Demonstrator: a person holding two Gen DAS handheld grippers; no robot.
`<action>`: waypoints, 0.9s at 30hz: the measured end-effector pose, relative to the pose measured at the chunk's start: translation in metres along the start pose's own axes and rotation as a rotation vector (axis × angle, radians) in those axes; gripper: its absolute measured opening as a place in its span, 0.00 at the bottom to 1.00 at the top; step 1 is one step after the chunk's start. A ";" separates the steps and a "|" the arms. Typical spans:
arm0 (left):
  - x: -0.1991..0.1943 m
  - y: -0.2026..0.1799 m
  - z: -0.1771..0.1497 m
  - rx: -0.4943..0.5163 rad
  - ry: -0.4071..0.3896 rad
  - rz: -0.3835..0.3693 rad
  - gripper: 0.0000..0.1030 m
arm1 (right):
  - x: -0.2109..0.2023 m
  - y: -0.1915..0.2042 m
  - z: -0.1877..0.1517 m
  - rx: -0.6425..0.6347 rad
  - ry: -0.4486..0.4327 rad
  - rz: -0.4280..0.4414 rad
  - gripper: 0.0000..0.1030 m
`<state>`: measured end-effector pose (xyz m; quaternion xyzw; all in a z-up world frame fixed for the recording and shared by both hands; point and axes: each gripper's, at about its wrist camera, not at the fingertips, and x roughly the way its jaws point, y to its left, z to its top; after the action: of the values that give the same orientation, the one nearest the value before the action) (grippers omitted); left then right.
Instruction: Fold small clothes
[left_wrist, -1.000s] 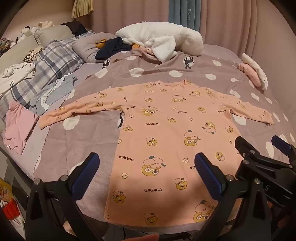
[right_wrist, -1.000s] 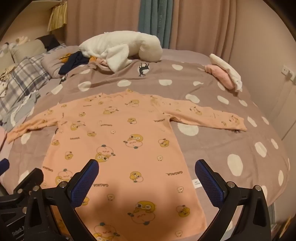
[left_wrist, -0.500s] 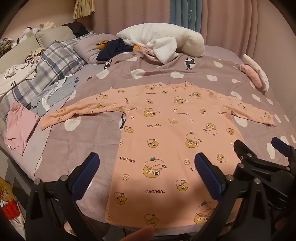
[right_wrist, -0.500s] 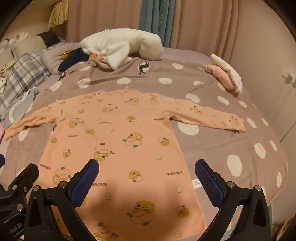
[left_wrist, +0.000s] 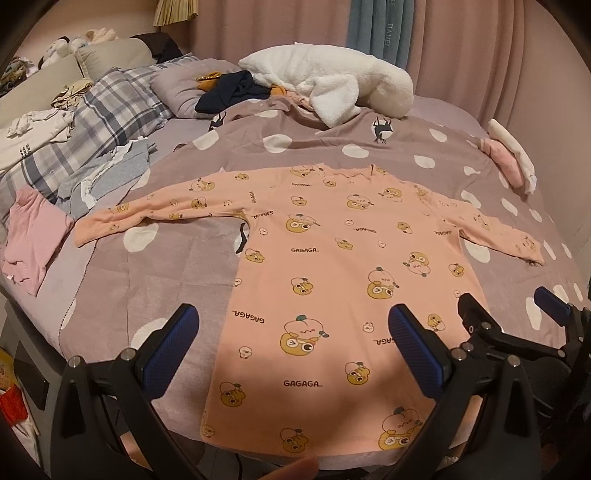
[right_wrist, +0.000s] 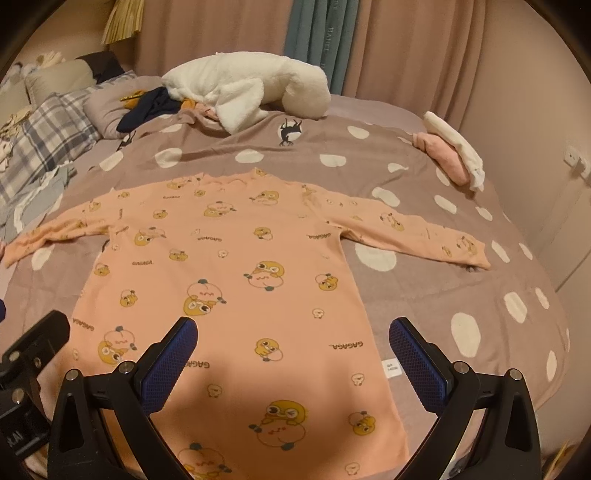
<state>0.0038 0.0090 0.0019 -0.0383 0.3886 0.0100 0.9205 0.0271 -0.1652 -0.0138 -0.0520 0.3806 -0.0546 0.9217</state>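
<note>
A peach long-sleeved shirt (left_wrist: 332, 266) printed with yellow cartoon faces lies flat on the dotted mauve bedspread (left_wrist: 155, 266), both sleeves spread, hem toward me. It also shows in the right wrist view (right_wrist: 229, 280). My left gripper (left_wrist: 291, 343) is open and empty, above the hem's left part. My right gripper (right_wrist: 291, 350) is open and empty, above the hem's right part, and shows at the right of the left wrist view (left_wrist: 509, 306). Neither touches the shirt.
A white plush blanket (left_wrist: 332, 77) and dark clothes (left_wrist: 232, 92) lie at the bed's far side. A folded pink and white pile (right_wrist: 454, 155) sits at the right edge. Pink (left_wrist: 29, 236) and grey garments (left_wrist: 107, 173) and a plaid pillow (left_wrist: 103, 110) lie left.
Both grippers have drawn back a little and risen, so the shirt sits slightly farther away. Both stay open. The shirt has not moved.
</note>
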 end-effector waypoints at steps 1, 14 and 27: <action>0.000 0.000 0.000 -0.003 0.001 -0.007 1.00 | 0.000 0.000 0.000 -0.001 0.000 -0.002 1.00; 0.004 -0.001 0.000 0.009 0.008 -0.011 0.99 | 0.001 0.000 0.000 0.003 0.003 -0.013 1.00; 0.007 -0.001 0.002 0.018 0.007 0.015 0.99 | 0.004 0.001 0.001 -0.002 0.010 -0.013 1.00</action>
<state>0.0100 0.0079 -0.0015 -0.0273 0.3924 0.0134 0.9193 0.0307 -0.1652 -0.0162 -0.0554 0.3848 -0.0606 0.9194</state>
